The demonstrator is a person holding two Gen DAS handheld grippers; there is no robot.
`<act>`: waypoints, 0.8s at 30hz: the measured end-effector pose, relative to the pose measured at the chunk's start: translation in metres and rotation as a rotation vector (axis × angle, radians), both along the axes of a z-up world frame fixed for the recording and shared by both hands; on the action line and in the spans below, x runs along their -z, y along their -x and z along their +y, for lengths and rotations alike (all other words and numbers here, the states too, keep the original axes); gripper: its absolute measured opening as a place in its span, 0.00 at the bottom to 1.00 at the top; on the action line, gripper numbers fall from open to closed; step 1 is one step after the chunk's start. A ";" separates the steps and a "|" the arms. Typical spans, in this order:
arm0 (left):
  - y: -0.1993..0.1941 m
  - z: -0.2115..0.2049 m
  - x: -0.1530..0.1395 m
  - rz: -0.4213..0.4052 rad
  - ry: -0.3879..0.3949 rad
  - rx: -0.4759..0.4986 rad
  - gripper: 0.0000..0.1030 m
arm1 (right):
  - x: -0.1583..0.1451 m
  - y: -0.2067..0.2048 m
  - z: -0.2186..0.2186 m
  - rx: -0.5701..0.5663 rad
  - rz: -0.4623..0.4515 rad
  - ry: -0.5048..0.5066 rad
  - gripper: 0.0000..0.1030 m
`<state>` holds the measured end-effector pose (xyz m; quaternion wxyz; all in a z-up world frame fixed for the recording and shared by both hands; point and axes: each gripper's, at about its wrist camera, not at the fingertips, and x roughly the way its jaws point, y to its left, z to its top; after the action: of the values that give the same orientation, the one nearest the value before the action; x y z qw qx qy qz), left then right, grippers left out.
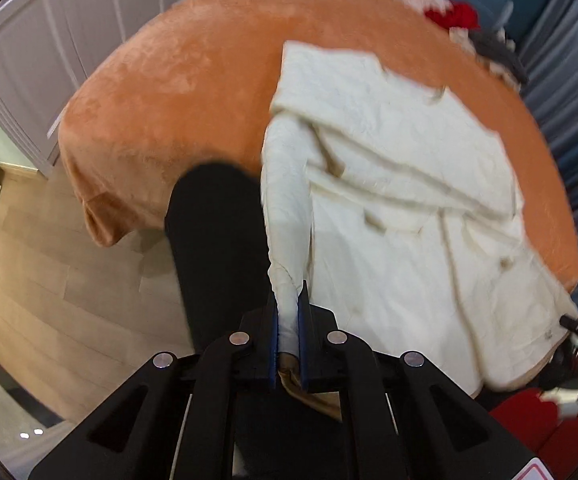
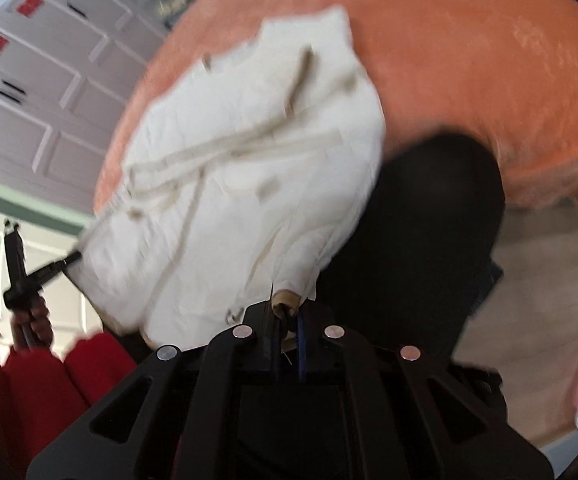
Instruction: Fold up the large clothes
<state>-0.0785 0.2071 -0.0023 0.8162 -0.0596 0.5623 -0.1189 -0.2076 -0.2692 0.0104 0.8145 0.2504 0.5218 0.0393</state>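
Between the blue-padded fingers of your left hand-held gripper point(image 1: 288, 334) you are pinching a narrow, rolled strip of the cream-white quilted coat point(image 1: 401, 184), a sleeve end or hem corner by the look of it; the jaws are clenched on the fabric. Your right hand-held gripper point(image 2: 287, 320) is likewise clamping a tan-lined corner of the same coat, its jaws nearly closed around that edge.

From both grips the coat is running forward and away from you, draping off the near edge and lying across the orange plush blanket covering the bed point(image 1: 177, 92). Its long axis is stretching from your hands toward the far side of the bed, with the bulk sitting to the right of the left gripper and to the left of the right one, so the garment is hanging between your two hands. Both grippers are holding the near end about equally; neither is clearly closer to the far hem.

Your black-trousered leg point(image 1: 217, 248) is standing just beside the bed edge, over the pale wooden floor point(image 1: 61, 280).

Judging from this, the coming fold is turning on carrying the near end forward along that axis over the far part.

Beyond the bed, white panelled wardrobe doors point(image 2: 49, 92) are filling the background.
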 end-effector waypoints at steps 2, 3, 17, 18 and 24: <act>-0.014 -0.006 -0.012 -0.047 0.032 -0.008 0.05 | -0.016 -0.026 -0.005 -0.005 -0.072 0.027 0.04; -0.028 -0.010 -0.021 -0.086 0.048 -0.010 0.05 | -0.027 -0.041 -0.007 0.000 -0.120 0.048 0.04; -0.200 -0.069 -0.029 -0.353 -0.008 -0.056 0.07 | -0.026 -0.202 -0.049 0.260 -0.364 0.139 0.05; -0.210 -0.074 -0.024 -0.353 -0.020 -0.068 0.09 | -0.021 -0.212 -0.052 0.273 -0.360 0.131 0.05; -0.229 -0.087 -0.015 -0.452 -0.186 -0.119 0.20 | -0.007 -0.225 -0.064 0.349 -0.369 0.068 0.19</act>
<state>0.1504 0.1206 0.0127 0.9288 0.0107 0.3694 -0.0287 0.0174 -0.3333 0.0170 0.8985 0.2976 0.3141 -0.0746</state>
